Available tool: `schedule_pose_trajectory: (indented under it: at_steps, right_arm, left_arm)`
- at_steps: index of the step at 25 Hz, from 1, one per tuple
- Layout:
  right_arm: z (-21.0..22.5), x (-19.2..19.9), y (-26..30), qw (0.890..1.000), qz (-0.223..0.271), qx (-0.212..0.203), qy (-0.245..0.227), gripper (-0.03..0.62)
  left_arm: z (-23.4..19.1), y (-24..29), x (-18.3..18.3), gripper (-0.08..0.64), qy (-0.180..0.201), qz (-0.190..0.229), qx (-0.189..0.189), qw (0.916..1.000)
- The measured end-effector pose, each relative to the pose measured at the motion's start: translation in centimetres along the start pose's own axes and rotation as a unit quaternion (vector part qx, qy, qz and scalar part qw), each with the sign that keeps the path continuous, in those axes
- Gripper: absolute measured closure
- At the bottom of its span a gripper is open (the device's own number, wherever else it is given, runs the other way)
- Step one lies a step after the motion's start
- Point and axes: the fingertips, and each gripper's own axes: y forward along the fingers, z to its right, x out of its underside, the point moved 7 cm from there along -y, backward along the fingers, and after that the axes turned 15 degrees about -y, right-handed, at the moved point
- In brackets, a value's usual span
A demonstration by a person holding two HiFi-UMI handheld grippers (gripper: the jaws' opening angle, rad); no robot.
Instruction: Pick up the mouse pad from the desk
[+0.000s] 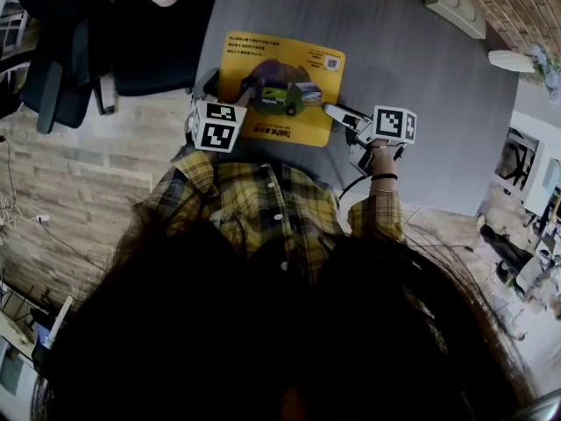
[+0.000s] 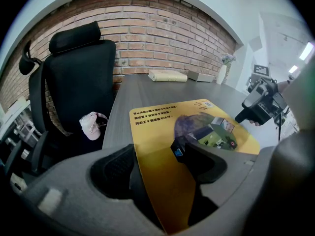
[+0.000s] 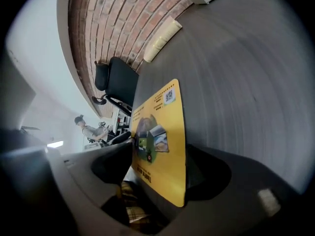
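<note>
A yellow printed mouse pad [image 1: 282,67] lies at the near left of the grey desk [image 1: 421,86]. My left gripper [image 1: 250,90] is at the pad's near left corner. In the left gripper view that corner [image 2: 155,141] runs tilted between the jaws, which are shut on it, one on the printed face and one against the dark underside. My right gripper [image 1: 338,112] is at the pad's near right edge. In the right gripper view the pad's corner [image 3: 170,178] sits between the jaws, shut on it. From the left gripper view, the right gripper [image 2: 258,104] shows at the pad's far side.
A black office chair [image 1: 131,33] stands at the desk's left with a pink-and-white item [image 2: 91,126] on its seat. A beige book [image 2: 167,75], a grey box [image 1: 454,5] and a white vase [image 1: 513,60] sit along the desk's far side by the brick wall.
</note>
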Motion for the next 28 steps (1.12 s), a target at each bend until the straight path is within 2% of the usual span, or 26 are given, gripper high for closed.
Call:
schedule_pose_trajectory:
  at_steps: [4,13,21,23,25,28]
  right_arm:
    - [0.3,-0.1,0.0,1.0,-0.001,-0.009,0.005,0.267]
    - [1.2,-0.9,-0.5,0.999,0.03,-0.025,0.019,0.288]
    - [1.6,0.3,-1.0,0.992,-0.015,-0.102,0.067,0.288]
    - [1.9,0.1,-1.7,0.994,0.003,-0.088,0.065,0.288]
    - [2.2,-0.3,-2.3,0.997,0.01,-0.051,0.056,0.273]
    - [1.7,-0.7,-1.9,0.999,-0.018,-0.009,0.041,0.227]
  left_arm:
    - [0.0,0.4,0.2,0.224,0.001,0.009,0.004,0.9999]
    - [0.1,-0.2,-0.1,0.224,-0.001,-0.002,-0.001,1.0]
    - [0.1,-0.1,0.0,0.224,-0.002,-0.002,0.0,1.0]
    - [0.1,0.2,0.1,0.224,-0.002,0.001,0.004,1.0]
    - [0.0,0.3,0.2,0.224,-0.002,0.007,0.006,1.0]
    - [0.0,0.2,0.1,0.224,-0.002,0.005,0.003,1.0]
